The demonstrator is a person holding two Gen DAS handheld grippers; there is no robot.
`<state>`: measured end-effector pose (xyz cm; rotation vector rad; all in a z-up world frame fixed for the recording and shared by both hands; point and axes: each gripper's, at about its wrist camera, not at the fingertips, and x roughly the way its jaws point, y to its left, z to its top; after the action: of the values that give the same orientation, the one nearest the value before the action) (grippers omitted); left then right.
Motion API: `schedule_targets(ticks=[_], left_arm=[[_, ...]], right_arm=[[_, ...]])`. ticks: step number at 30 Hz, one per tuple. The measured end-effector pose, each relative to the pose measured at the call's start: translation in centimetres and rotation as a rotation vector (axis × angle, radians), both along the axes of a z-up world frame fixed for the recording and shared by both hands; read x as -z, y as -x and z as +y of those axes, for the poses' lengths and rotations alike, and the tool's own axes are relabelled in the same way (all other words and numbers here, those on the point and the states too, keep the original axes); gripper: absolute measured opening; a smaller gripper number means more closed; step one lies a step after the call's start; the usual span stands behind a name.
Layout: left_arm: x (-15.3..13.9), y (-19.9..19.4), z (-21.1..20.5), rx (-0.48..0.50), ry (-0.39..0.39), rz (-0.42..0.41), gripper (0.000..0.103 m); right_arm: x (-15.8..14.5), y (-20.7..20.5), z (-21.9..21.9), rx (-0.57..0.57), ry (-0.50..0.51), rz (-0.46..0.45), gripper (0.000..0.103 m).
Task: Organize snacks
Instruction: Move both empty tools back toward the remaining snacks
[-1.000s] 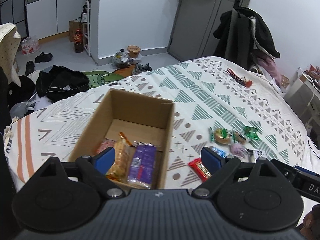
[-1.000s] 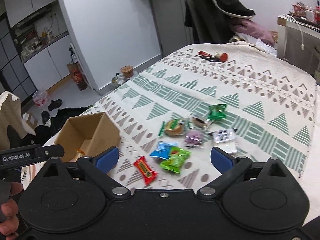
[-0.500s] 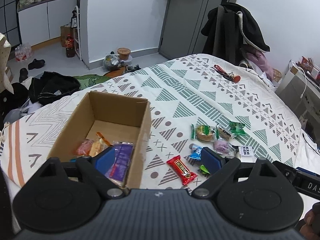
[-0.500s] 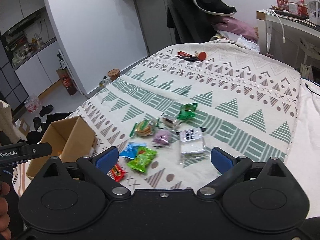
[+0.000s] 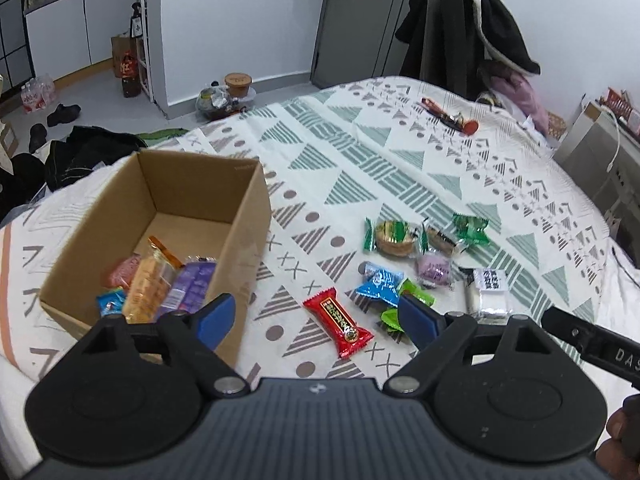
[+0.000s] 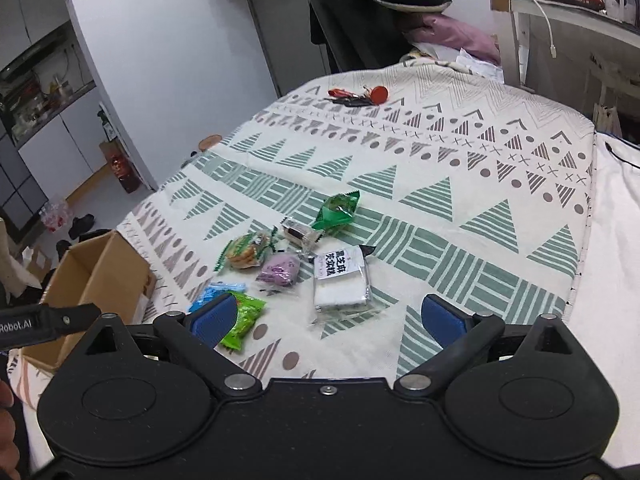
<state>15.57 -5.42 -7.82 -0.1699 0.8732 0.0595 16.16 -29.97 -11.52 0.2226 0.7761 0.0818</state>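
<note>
On the bed (image 5: 400, 168), left to right:
Box (image 5: 248, 216): open, at the left, holding an orange pack (image 5: 150, 280), a purple pack (image 5: 188, 286) and others.
Left gripper (image 5: 316, 318): fingers wide, empty, above the red bar (image 5: 338, 322).
Loose snacks: red bar just right of the box; blue (image 5: 380, 282), green (image 6: 244, 320), round biscuit (image 6: 244, 254), purple bun (image 6: 280, 270) beyond.
Right gripper (image 6: 328, 318): fingers wide, empty, near the white pack (image 6: 340, 280).
</note>
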Motion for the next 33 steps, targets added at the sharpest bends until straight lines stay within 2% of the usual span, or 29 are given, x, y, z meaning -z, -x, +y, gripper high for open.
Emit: schedule_targets(ticks=[5,10,23,29,32,33], left_arm=[[2.1,-1.4,-0.6,-0.013,0.001,0.041,0.079],[4.3,-2.9,-0.9,-0.028,0.000,0.087,0.067],[8.7,-5.8,-2.0,-0.055,-0.002,0.173,0.058],[10.1,-6.9,-2.9,-0.060,-0.014,0.210,0.052],[10.3,-6.7,-3.2,-0.061,-0.033,0.201,0.050],[10.3,-6.7,-3.2,-0.062,-0.038,0.199,0.047]], right_arm=[[1.4,-1.7,-0.1,-0.012,0.002,0.026,0.099],[2.8,-3.2,-0.2,-0.022,0.004,0.050,0.098],[5.5,-6.5,-0.3,-0.055,0.006,0.108,0.093],[6.4,-7.6,0.5,-0.069,0.056,0.110,0.093],[6.7,-8.2,0.7,-0.063,0.077,0.109,0.092],[6.7,-8.4,0.8,-0.060,0.084,0.108,0.092]])
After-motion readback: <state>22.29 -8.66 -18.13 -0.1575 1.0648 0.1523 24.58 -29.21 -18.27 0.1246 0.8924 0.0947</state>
